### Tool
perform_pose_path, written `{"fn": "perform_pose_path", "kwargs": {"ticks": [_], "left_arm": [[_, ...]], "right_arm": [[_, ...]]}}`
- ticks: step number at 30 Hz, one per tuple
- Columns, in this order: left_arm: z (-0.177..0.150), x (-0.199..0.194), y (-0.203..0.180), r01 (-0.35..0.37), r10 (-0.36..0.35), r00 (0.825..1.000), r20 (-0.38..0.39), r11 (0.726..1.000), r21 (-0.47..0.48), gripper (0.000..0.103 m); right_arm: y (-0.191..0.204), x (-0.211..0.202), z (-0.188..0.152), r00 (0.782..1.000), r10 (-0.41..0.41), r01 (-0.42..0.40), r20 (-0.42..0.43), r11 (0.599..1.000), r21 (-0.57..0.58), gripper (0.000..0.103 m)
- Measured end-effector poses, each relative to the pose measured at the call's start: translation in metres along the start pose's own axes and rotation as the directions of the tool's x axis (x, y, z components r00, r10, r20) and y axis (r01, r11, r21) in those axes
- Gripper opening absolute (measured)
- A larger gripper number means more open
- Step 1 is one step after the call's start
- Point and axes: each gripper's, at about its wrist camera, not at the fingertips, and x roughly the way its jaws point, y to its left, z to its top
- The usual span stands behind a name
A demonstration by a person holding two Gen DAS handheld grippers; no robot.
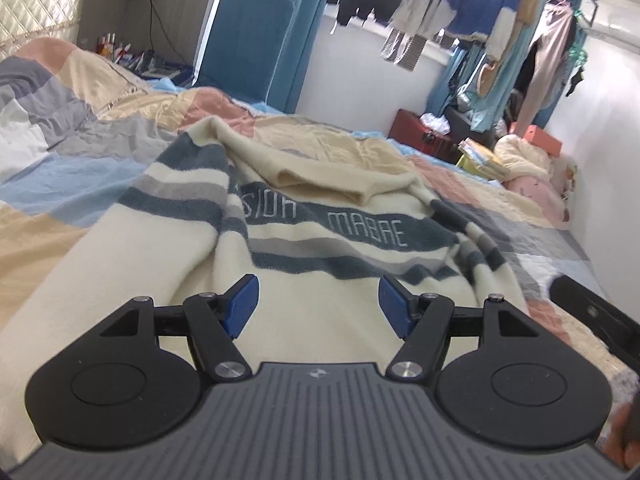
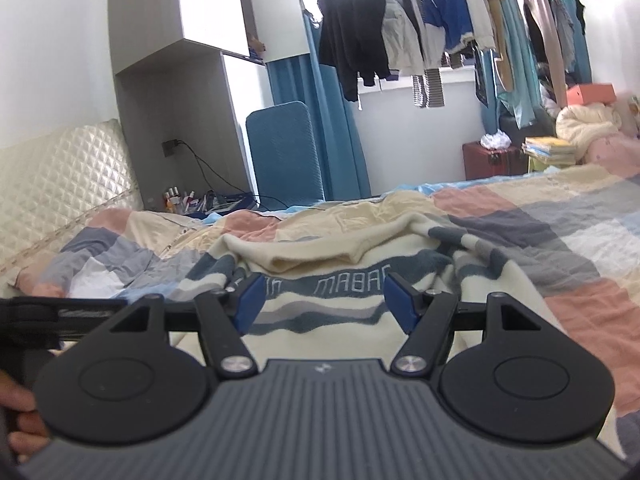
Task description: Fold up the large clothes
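Both the left gripper (image 1: 318, 304) and the right gripper (image 2: 320, 302) hang with jaws wide and empty just above the near hem of the cream striped sweater (image 1: 320, 240), which lies crumpled on the patchwork quilt (image 1: 48, 232), so the fold looks not yet begun. The next move likely calls for pinching an edge or sleeve and spreading the sweater flat. Farther off, only the right view shows the wall cabinet (image 2: 180, 60) past the quilted headboard (image 2: 60, 172).
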Motion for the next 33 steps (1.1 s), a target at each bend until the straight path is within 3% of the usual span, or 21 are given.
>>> {"fn": "perform_pose_path", "kwargs": {"ticks": [10, 19, 26, 29, 31, 33], "left_arm": [[0.038, 0.114, -0.021, -0.02, 0.022, 0.996, -0.088, 0.999, 0.028, 0.071], [0.062, 0.224, -0.041, -0.024, 0.033, 0.988, -0.149, 0.998, 0.065, 0.071], [0.082, 0.294, -0.049, -0.04, 0.056, 0.987, -0.153, 0.993, 0.109, 0.069], [0.094, 0.317, -0.048, -0.059, 0.077, 0.987, -0.139, 0.99, 0.129, 0.062], [0.1, 0.335, -0.048, -0.083, 0.107, 0.983, -0.152, 0.984, 0.156, 0.062], [0.101, 0.356, -0.045, -0.102, 0.141, 0.966, -0.214, 0.977, 0.185, 0.062]], "right_arm": [[-0.021, 0.043, -0.013, 0.998, -0.024, 0.026, -0.055, 0.999, 0.031, 0.068], [-0.046, 0.097, -0.029, 0.99, -0.09, 0.098, -0.109, 0.992, 0.076, 0.068], [-0.053, 0.124, -0.039, 0.985, -0.111, 0.122, -0.129, 0.989, 0.084, 0.068], [-0.054, 0.13, -0.041, 0.986, -0.116, 0.125, -0.118, 0.989, 0.076, 0.068], [-0.053, 0.135, -0.043, 0.986, -0.122, 0.13, -0.115, 0.99, 0.062, 0.068], [-0.054, 0.138, -0.045, 0.986, -0.123, 0.131, -0.116, 0.989, 0.062, 0.068]]}}
